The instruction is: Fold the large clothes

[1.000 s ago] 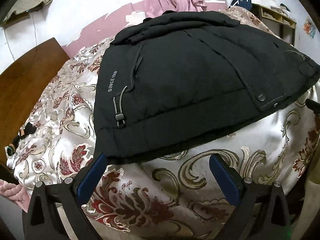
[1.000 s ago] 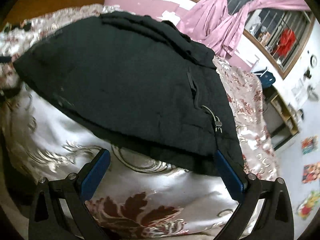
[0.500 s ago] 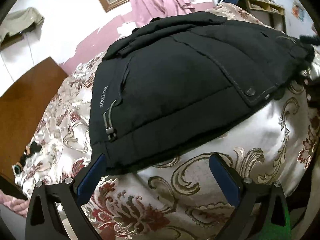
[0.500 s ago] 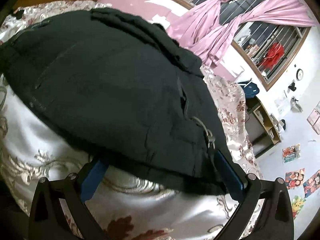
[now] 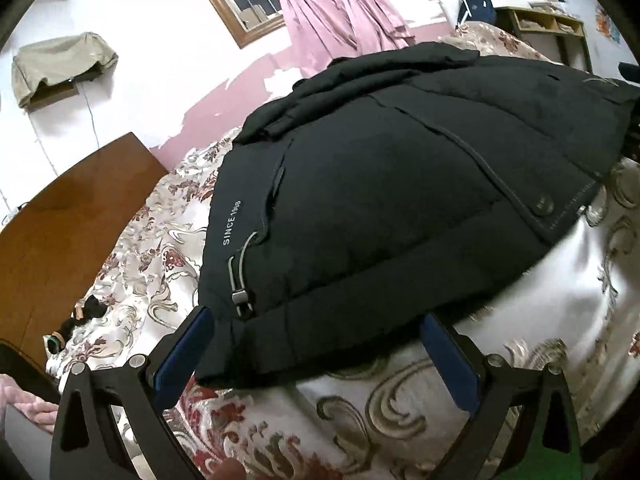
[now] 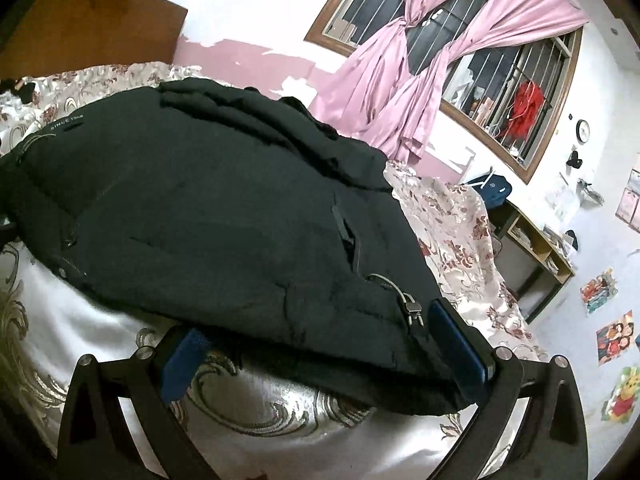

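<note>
A large black padded jacket [image 5: 384, 208] lay spread across a bed covered with a shiny cream bedspread patterned in red and gold flowers [image 5: 400, 424], its hem toward both cameras and its collar end toward the pink-and-white wall. White lettering and a grey drawcord with a toggle [image 5: 242, 280] showed near the jacket's left hem corner.

The left gripper [image 5: 316, 354] was held low and level over the bedspread, pointing at the hem, its blue-padded fingers [image 5: 184, 350] spread wide with the hem's left corner lying between them; the pads touched no cloth firmly and nothing was clamped. Part of a person's hand [image 5: 24, 404] showed at the lower left edge of that view.

The right gripper [image 6: 324, 354] was likewise low and angled toward the hem's right corner, its fingers [image 6: 460, 344] wide apart. The hem draped over the left pad and reached the right one, beside a second drawcord toggle [image 6: 412, 308], yet the fingers had not closed on it.

Pink satin curtains [image 6: 404, 92] hung knotted at a barred window behind the bed, and a brown wooden headboard [image 5: 68, 216] stood at the left
</note>
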`<state>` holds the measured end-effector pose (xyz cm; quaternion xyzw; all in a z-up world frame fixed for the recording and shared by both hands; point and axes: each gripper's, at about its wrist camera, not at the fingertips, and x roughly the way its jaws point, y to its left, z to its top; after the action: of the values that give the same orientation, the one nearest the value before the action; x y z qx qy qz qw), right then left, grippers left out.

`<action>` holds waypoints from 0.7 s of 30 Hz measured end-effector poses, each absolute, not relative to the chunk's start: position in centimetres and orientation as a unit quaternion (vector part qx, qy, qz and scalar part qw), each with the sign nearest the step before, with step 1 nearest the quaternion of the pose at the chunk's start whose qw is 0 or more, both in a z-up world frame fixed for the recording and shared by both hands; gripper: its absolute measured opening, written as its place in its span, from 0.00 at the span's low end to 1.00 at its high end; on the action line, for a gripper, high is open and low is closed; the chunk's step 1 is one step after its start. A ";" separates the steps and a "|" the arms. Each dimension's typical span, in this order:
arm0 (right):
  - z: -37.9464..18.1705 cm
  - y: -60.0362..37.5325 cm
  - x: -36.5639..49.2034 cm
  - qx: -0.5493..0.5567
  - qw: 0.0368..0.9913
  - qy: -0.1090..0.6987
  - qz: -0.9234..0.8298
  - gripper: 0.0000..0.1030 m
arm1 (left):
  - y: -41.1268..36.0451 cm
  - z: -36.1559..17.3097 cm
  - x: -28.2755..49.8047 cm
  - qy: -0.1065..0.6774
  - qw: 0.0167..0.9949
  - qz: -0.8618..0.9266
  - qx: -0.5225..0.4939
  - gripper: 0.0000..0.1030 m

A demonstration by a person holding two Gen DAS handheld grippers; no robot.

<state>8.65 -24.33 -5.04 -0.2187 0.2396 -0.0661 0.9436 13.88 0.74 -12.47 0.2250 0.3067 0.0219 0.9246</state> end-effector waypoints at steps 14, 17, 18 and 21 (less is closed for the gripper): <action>-7.4 -22.1 9.1 -0.310 0.918 0.224 -0.104 0.98 | 3.6 -12.5 15.4 0.287 0.928 0.118 0.205 1.00; -7.2 -21.6 9.1 -0.314 0.917 0.222 -0.109 0.98 | 4.2 -12.3 15.4 0.277 0.931 0.130 0.200 1.00; -7.0 -21.6 9.1 -0.312 0.918 0.220 -0.110 0.98 | 4.4 -12.2 15.4 0.274 0.932 0.131 0.198 1.00; -6.7 -21.2 8.8 -0.312 0.919 0.210 -0.120 0.98 | 4.2 -12.2 15.2 0.269 0.933 0.128 0.203 1.00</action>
<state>8.82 -21.24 -6.69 -0.3122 0.2096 -0.1200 0.9188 15.23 4.16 -12.23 0.2034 0.2694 0.1281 0.9325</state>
